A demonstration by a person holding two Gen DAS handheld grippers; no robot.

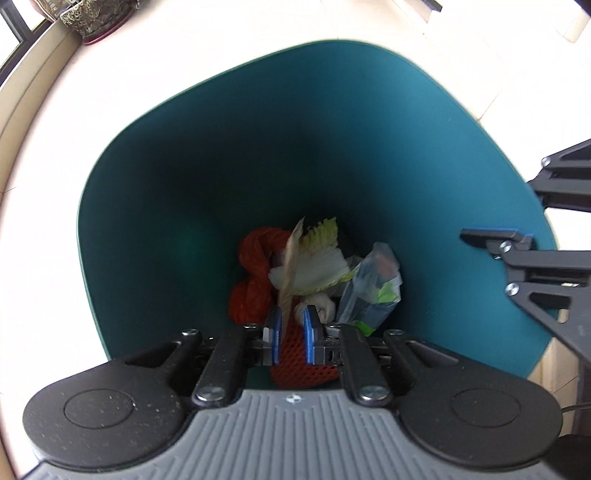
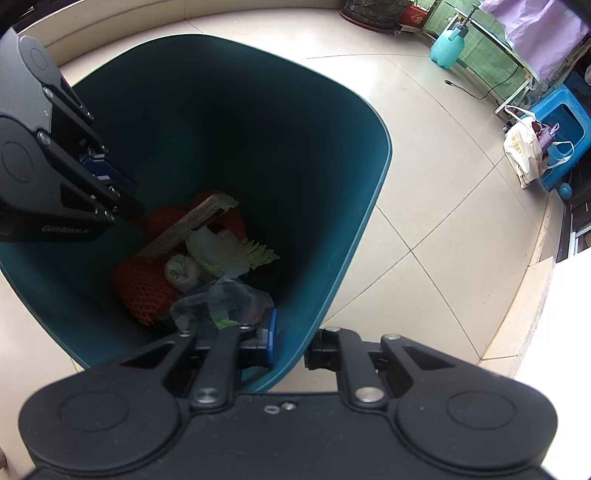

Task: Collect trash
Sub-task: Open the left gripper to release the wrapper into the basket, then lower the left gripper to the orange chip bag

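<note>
A teal trash bin (image 1: 406,155) fills the left wrist view and also shows in the right wrist view (image 2: 332,155). At its bottom lie an orange foam net (image 1: 255,266), a cabbage leaf (image 1: 321,258), a brown paper strip (image 1: 290,266), a white wad (image 1: 325,304) and a clear plastic wrapper (image 1: 373,291). My left gripper (image 1: 291,332) hangs open over the bin, with the strip just beyond its blue pads. My right gripper (image 2: 291,343) is shut on the bin's near rim, one finger inside, one outside. The left gripper also shows in the right wrist view (image 2: 107,177).
The bin stands on a pale tiled floor (image 2: 443,184). A plant pot (image 1: 92,18) sits by the window. A teal spray bottle (image 2: 447,48), a blue stool (image 2: 565,122) and a white tote bag (image 2: 524,151) stand at the right.
</note>
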